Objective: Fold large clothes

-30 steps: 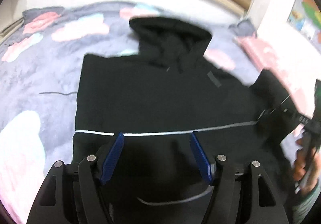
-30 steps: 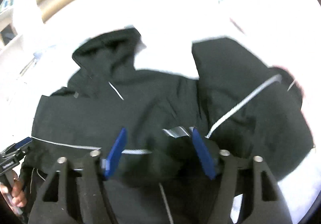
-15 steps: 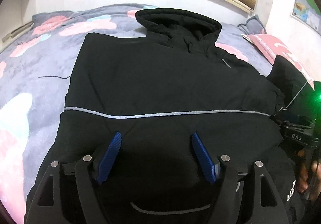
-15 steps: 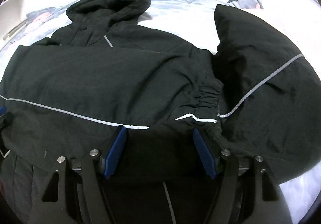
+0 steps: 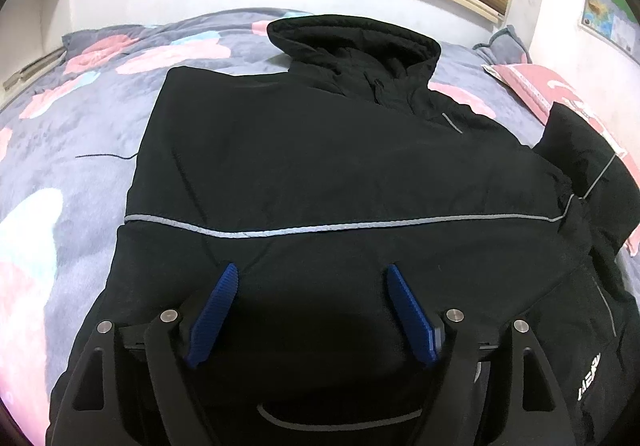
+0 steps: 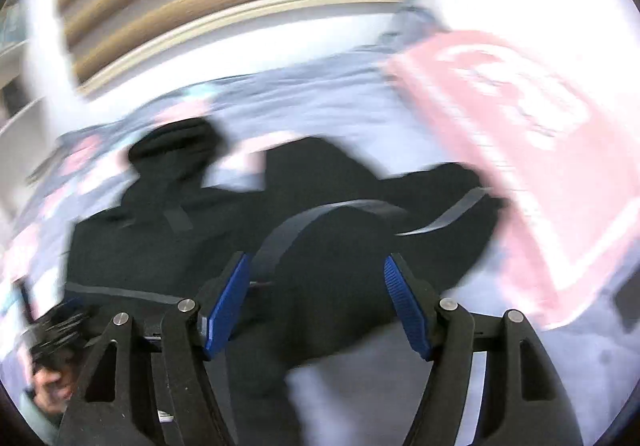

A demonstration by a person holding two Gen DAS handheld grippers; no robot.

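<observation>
A large black hooded jacket [image 5: 320, 166] with a thin grey reflective stripe lies flat on the bed, hood at the far end. Its left sleeve is folded across the body; its right sleeve [image 5: 588, 170] sticks out to the right. My left gripper [image 5: 312, 274] is open and empty, hovering over the jacket's lower body. In the blurred right wrist view the jacket [image 6: 160, 238] and its right sleeve [image 6: 360, 246] show. My right gripper [image 6: 316, 266] is open and empty, over that sleeve.
The bed has a grey blanket [image 5: 72, 134] with pink and teal blotches. A pink pillow [image 5: 536, 86] lies at the right, also in the right wrist view [image 6: 520, 134]. A white wall and a wooden headboard stand behind. The left gripper and hand [image 6: 52, 346] show at lower left.
The right gripper has swung quickly to the right, off the folded cuff and toward the right sleeve; its view is now blurred. It has left the left wrist view. The left gripper barely moved.
</observation>
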